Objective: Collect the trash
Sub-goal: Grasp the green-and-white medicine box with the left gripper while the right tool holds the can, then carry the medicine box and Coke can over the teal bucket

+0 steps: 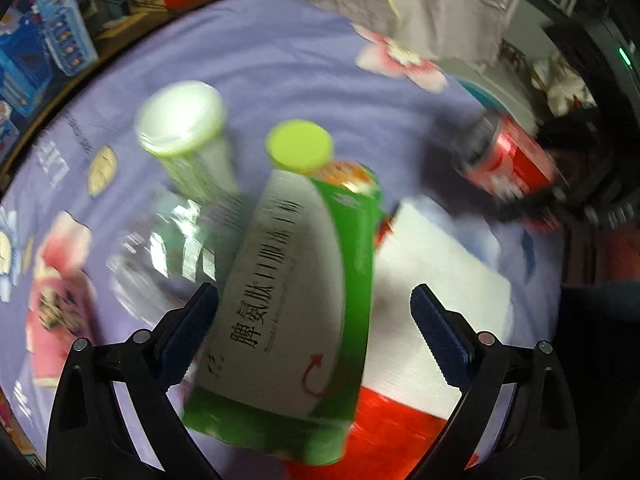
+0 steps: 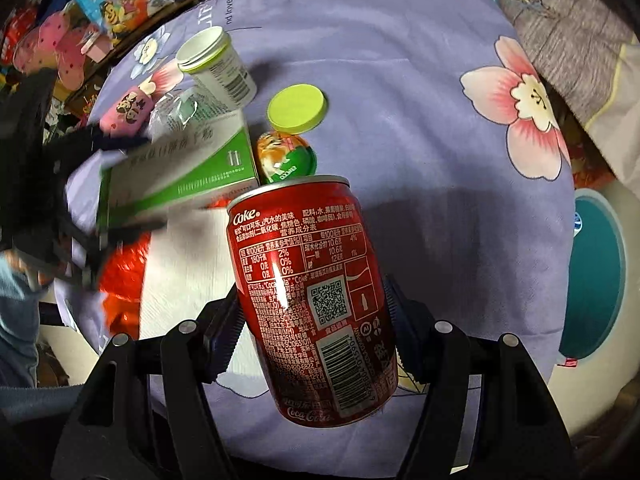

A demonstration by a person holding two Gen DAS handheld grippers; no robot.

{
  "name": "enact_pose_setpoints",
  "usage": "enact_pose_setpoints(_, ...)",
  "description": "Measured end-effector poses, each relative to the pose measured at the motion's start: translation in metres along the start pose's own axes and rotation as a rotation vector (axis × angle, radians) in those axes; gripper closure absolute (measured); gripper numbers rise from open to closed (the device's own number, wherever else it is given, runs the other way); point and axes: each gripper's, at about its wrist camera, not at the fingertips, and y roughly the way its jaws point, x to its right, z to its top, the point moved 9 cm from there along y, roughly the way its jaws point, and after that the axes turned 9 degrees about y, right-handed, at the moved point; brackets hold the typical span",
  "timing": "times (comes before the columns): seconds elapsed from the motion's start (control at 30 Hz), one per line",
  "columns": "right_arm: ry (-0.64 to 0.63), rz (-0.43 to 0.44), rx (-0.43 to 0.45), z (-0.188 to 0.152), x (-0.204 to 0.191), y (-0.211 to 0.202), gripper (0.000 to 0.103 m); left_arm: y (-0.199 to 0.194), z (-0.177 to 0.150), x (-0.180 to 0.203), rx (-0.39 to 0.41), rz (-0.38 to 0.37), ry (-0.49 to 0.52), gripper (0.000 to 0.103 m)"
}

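Note:
My right gripper [image 2: 316, 316] is shut on a red Coke can [image 2: 316, 280] and holds it above the purple flowered bedsheet [image 2: 420, 120]; the can also shows in the left wrist view [image 1: 508, 160]. My left gripper [image 1: 316, 312] has its jaws wide apart around a green and white medicine box [image 1: 288, 292]; the left pad touches the box, the right pad stands clear of it. The box and left gripper show blurred in the right wrist view [image 2: 180, 168]. A white cup with a green rim [image 1: 184, 128], a lime lid [image 1: 300, 144] and a green egg-shaped toy [image 2: 286, 158] lie beyond.
A white paper [image 1: 432, 280] and a red wrapper [image 1: 384, 432] lie under the box. A clear plastic wrapper [image 1: 168, 240] and a pink pack [image 2: 126, 110] lie to the left. A teal round object [image 2: 596, 280] stands at the sheet's right edge. Boxes and clutter line the far side.

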Motion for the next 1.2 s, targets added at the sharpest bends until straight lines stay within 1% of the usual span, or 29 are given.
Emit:
enact_pose_setpoints(0.07, 0.008, 0.003, 0.003, -0.003, 0.003, 0.001, 0.040, 0.001, -0.005, 0.020, -0.010, -0.014, 0.030, 0.006)
enact_pose_setpoints(0.1, 0.013, 0.005, 0.002, -0.004, 0.005, 0.002, 0.040, 0.001, -0.006, 0.027, -0.015, -0.008, 0.047, 0.006)
enact_pose_setpoints(0.13, 0.017, 0.006, 0.001, -0.005, 0.007, 0.003, 0.040, 0.002, -0.005, 0.031, -0.021, 0.022, 0.069, 0.006)
enact_pose_setpoints(0.2, 0.026, 0.006, 0.004, -0.008, 0.012, 0.003, 0.040, 0.006, -0.003, 0.026, -0.040, 0.076, 0.081, 0.006)
enact_pose_setpoints(0.27, 0.037, 0.011, 0.007, -0.009, 0.016, 0.003, 0.040, 0.015, -0.002, 0.016, -0.071, 0.093, 0.043, 0.006)
enact_pose_setpoints(0.33, 0.052, 0.014, 0.017, -0.010, 0.021, 0.001, 0.040, 0.024, -0.001, 0.011, -0.100, 0.105, 0.028, 0.007)
enact_pose_setpoints(0.43, 0.080, 0.016, 0.031, -0.012, 0.033, -0.001, 0.040, 0.032, -0.002, 0.012, -0.127, 0.140, 0.030, 0.026)
enact_pose_setpoints(0.53, 0.121, 0.029, 0.050, -0.011, 0.046, -0.004, 0.040, 0.022, 0.000, 0.005, -0.100, 0.185, -0.027, 0.028)
enact_pose_setpoints(0.6, 0.145, 0.044, 0.062, -0.011, 0.053, -0.006, 0.040, 0.010, 0.004, -0.001, -0.083, 0.193, -0.083, 0.028)
enact_pose_setpoints(0.7, 0.174, 0.067, 0.081, -0.011, 0.064, -0.011, 0.040, -0.013, 0.012, -0.002, -0.034, 0.192, -0.127, 0.028)
enact_pose_setpoints(0.8, 0.201, 0.088, 0.107, -0.009, 0.076, -0.020, 0.040, -0.030, 0.030, 0.007, 0.018, 0.186, -0.135, 0.028)
enact_pose_setpoints(0.87, 0.223, 0.099, 0.131, -0.009, 0.086, -0.029, 0.040, -0.039, 0.049, 0.016, 0.053, 0.170, -0.138, 0.028)
enact_pose_setpoints(0.93, 0.253, 0.110, 0.158, -0.008, 0.100, -0.039, 0.040, -0.039, 0.066, 0.029, 0.074, 0.148, -0.120, 0.028)
enact_pose_setpoints(1.03, 0.311, 0.116, 0.205, -0.007, 0.128, -0.056, 0.040, -0.030, 0.096, 0.061, 0.092, 0.098, -0.077, 0.027)
enact_pose_setpoints(1.2, 0.443, 0.095, 0.294, -0.012, 0.198, -0.089, 0.040, -0.005, 0.141, 0.113, 0.100, 0.026, -0.017, 0.027)
